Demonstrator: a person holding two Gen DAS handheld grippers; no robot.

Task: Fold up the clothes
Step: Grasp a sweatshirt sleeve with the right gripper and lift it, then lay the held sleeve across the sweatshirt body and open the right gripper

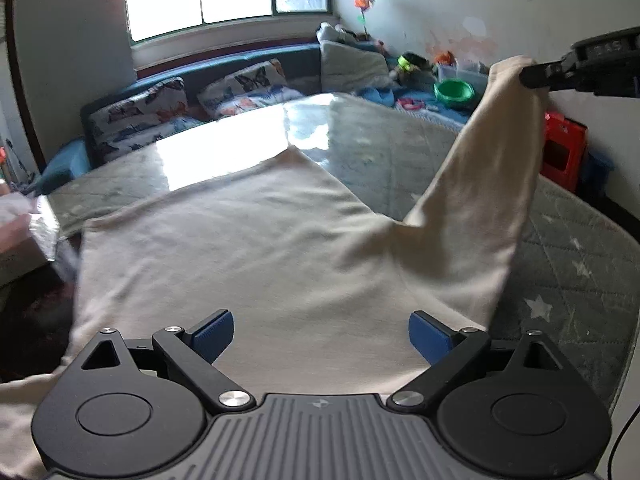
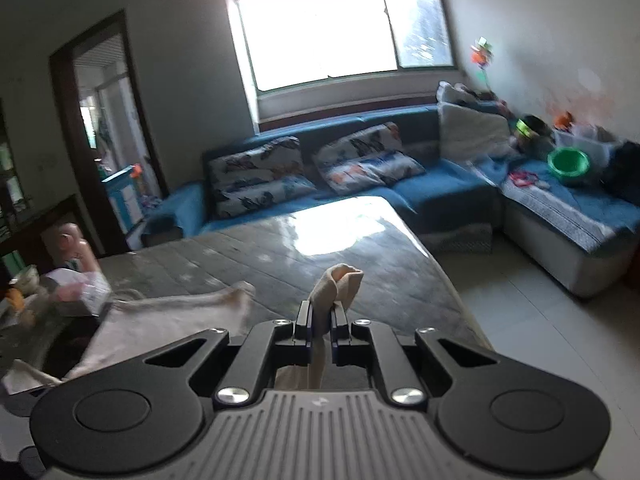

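Observation:
A cream garment lies spread on the grey quilted table. My left gripper is open, low over the garment's near part, with nothing between its blue pads. My right gripper is shut on the garment's sleeve end and holds it up in the air. In the left wrist view the right gripper is at the upper right, with the sleeve stretched up to it from the garment's body. The garment's body shows at lower left in the right wrist view.
A blue corner sofa with patterned cushions stands beyond the table. A green bowl and toys lie on its right part. A red box stands right of the table. Clutter lies at the table's left edge.

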